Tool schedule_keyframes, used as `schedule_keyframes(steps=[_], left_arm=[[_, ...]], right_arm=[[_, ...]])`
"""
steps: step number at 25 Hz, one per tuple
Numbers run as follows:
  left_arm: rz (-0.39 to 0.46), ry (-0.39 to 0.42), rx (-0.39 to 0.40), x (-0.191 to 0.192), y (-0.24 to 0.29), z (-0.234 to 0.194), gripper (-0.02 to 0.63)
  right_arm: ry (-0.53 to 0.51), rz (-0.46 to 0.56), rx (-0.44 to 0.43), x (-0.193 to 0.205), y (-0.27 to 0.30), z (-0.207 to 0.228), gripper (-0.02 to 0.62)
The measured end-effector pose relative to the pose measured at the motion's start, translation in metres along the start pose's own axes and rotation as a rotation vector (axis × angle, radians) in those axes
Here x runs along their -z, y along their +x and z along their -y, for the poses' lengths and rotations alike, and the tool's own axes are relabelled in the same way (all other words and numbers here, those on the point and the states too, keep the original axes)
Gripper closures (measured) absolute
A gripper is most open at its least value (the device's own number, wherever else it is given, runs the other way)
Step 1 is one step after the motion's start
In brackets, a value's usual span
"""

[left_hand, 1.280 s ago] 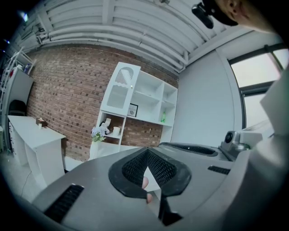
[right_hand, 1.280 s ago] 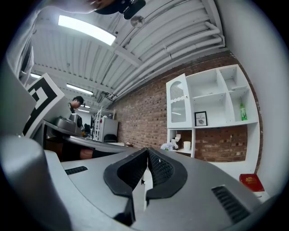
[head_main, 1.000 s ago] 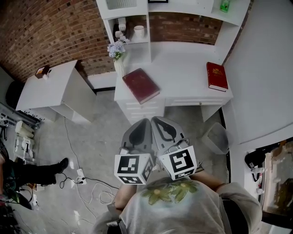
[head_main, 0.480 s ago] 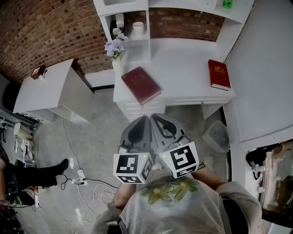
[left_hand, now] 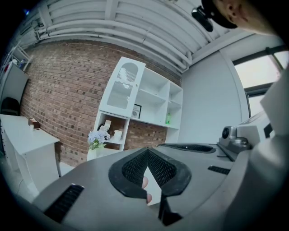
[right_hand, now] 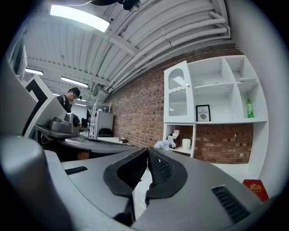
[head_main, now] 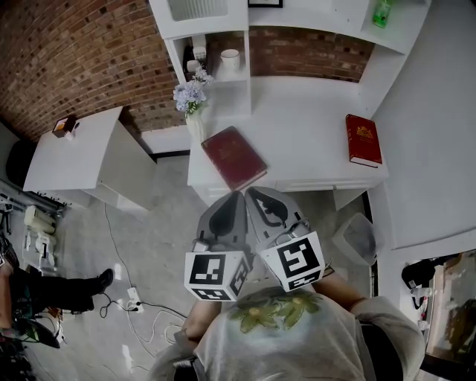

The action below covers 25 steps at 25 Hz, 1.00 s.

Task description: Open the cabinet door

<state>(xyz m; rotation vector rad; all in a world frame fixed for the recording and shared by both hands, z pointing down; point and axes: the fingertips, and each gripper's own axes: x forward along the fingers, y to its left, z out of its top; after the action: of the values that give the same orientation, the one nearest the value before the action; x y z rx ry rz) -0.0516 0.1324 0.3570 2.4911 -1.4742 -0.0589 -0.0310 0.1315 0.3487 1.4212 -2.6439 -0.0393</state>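
**Cabinet door**: white, with an arched pane. It is shut and forms the upper left bay of the shelf unit above the tabletop. It is well apart from both grippers.
- Handling (judged): a light, stiff hinged panel. The pane is likely fragile, so keep off it.
- Hold: the small knob at the door's shelf-side edge. Pinch it and draw outward along the hinge arc.

**Left gripper**: jaws closed tip to tip, holding nothing, kept near the person's chest.

**Right gripper**: the same, jaws together and empty.

**Also on the tabletop**: two red books and flowers.
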Motion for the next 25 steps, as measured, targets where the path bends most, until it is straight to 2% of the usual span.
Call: schedule_keyframes(steps=[7, 12, 25], left_arm=[[-0.017, 0.016, -0.001, -0.011, 0.047, -0.018, 0.597], [-0.029, 0.019, 0.007, -0.015, 0.078, -0.030, 0.597], [-0.067, 0.047, 0.022, -0.021, 0.146, -0.055, 0.597]], right_arm=[[-0.022, -0.002, 0.018, -0.004, 0.039, 0.033, 0.572], [0.054, -0.034, -0.029, -0.001, 0.066, 0.055, 0.572], [0.078, -0.019, -0.071, -0.004, 0.126, 0.106, 0.571]])
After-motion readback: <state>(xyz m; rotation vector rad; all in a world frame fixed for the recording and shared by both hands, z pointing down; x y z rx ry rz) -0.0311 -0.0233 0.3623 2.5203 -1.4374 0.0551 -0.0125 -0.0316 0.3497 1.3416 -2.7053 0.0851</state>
